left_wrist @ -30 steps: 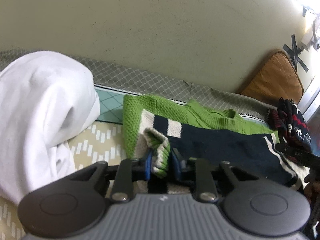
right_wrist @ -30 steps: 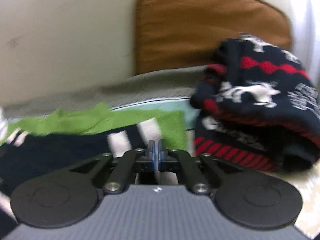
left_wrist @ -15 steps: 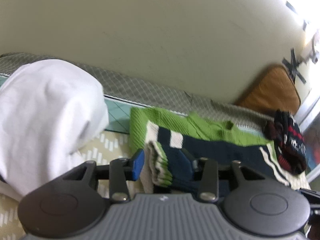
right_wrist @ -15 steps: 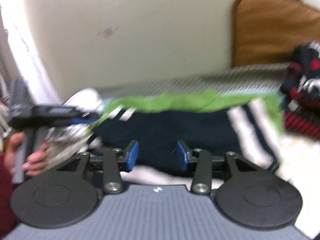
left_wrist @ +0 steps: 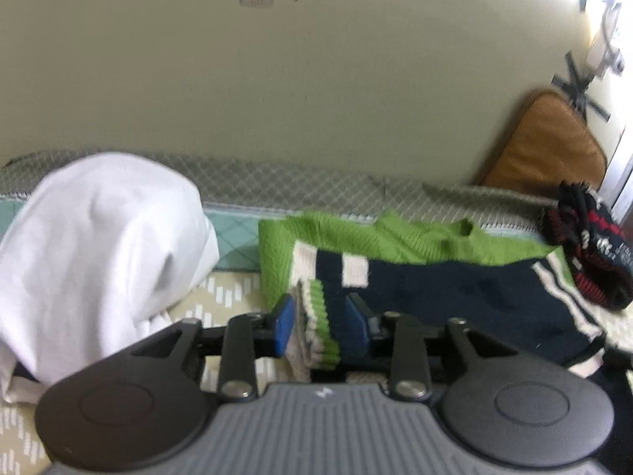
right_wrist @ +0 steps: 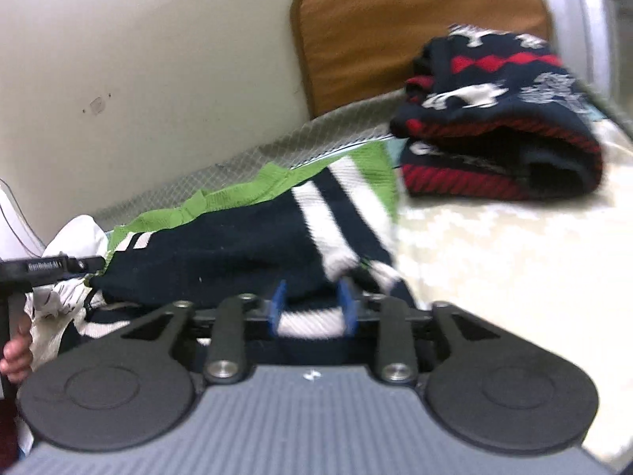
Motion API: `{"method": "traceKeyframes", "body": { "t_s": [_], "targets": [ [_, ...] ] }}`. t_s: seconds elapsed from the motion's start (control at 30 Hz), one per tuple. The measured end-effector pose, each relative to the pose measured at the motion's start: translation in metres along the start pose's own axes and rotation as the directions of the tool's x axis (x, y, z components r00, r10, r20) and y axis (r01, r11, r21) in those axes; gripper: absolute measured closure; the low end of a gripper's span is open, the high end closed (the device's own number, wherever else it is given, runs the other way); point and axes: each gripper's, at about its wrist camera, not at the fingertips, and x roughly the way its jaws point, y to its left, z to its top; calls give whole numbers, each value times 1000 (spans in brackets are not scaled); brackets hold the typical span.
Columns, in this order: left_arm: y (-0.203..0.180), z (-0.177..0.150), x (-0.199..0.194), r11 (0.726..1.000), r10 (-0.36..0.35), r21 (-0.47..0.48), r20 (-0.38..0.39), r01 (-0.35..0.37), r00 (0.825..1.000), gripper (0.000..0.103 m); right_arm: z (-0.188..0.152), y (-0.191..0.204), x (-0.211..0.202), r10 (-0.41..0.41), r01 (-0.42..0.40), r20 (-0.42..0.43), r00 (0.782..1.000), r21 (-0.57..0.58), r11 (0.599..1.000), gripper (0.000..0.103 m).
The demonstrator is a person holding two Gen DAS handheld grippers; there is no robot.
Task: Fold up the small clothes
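Note:
A small knitted sweater (left_wrist: 455, 289), green with navy and white stripes, lies folded on the patterned bed cover (left_wrist: 221, 297). My left gripper (left_wrist: 320, 322) is open, its blue pads either side of the sweater's striped cuff (left_wrist: 316, 328). In the right wrist view the same sweater (right_wrist: 237, 245) lies ahead, and my right gripper (right_wrist: 310, 308) is open with the sweater's white-striped near edge between its pads. The left gripper shows at the far left of that view (right_wrist: 43, 267).
A white garment heap (left_wrist: 99, 261) sits at the left. A folded navy and red patterned sweater (right_wrist: 498, 134) lies at the right, in front of a brown cushion (right_wrist: 415, 27) leaning on the wall. A grey quilted blanket (left_wrist: 296, 190) runs along the wall.
Both grippers have opened: the left let go of the striped cuff, the right let go of the sweater's edge. The right gripper swung left, then back toward the patterned sweater.

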Motion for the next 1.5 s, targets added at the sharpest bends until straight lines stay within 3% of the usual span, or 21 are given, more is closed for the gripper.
{"method": "traceKeyframes", "body": {
  "t_s": [0.13, 0.23, 0.43, 0.6, 0.63, 0.67, 0.7, 0.73, 0.8, 0.83, 0.87, 0.93, 1.03, 1.1, 1.3, 1.43, 1.5],
  "targets": [
    [-10, 1, -20, 1000, -27, 5, 35, 27, 999, 67, -12, -10, -24, -16, 15, 19, 1000, 29, 999, 66],
    [-15, -16, -41, 997, -70, 19, 33, 70, 997, 61, -24, -16, -35, -15, 14, 33, 999, 19, 1000, 66],
    [-10, -83, -86, 994, -97, 53, -51, 100, 994, 58, -25, -34, -42, -28, 23, 64, 998, 75, 997, 66],
    [9, -130, -127, 990, -143, -24, -115, 141, 983, 57, 0, -30, -16, -9, 12, 61, 998, -37, 999, 59],
    [12, -138, -136, 990, -136, -42, -119, 132, 984, 56, 3, -31, -5, 3, -2, 31, 1000, -34, 999, 60],
    [14, -144, -144, 991, -129, -57, -120, 122, 984, 57, 4, -33, 6, -9, 9, -2, 1000, -37, 999, 82],
    [14, -150, -152, 991, -119, -68, -119, 111, 986, 57, 3, -35, 15, -62, 60, -29, 998, -67, 996, 92],
    [14, -156, -161, 992, -106, -75, -114, 98, 988, 56, 2, -38, 15, -62, 61, -7, 998, -89, 994, 92],
    [11, -165, -174, 993, -92, -78, -106, 84, 990, 57, 2, -46, 6, -65, 65, -2, 998, -24, 998, 88],
    [9, -168, -181, 994, -90, -77, -106, 82, 990, 57, 0, -47, -3, -64, 64, 8, 998, -2, 998, 79],
    [7, -173, -188, 994, -92, -73, -109, 84, 990, 57, -3, -45, -13, -51, 51, 18, 999, 5, 999, 76],
    [3, -180, -199, 993, -104, -61, -122, 97, 987, 56, -11, -39, -38, 58, -59, 6, 998, 6, 998, 75],
    [-6, -187, -207, 990, -136, -55, -153, 129, 979, 55, -34, -54, -79, 213, -211, -47, 976, 36, 977, 60],
    [-11, -189, -209, 986, -163, -47, -172, 157, 971, 50, -55, -66, -106, 288, -285, -83, 954, 49, 957, 60],
    [-20, -204, -206, 987, -157, -16, -228, 157, 961, 45, -109, -89, -163, 342, -330, -119, 932, 104, 938, 57],
    [-20, -209, -213, 986, -166, -30, -235, 163, 958, 45, -132, -89, -165, 392, -363, -142, 909, 191, 912, 57],
    [-22, -210, -216, 986, -165, -28, -235, 163, 958, 50, -141, -82, -159, 433, -397, -157, 887, 218, 892, 57]
  ]
}}
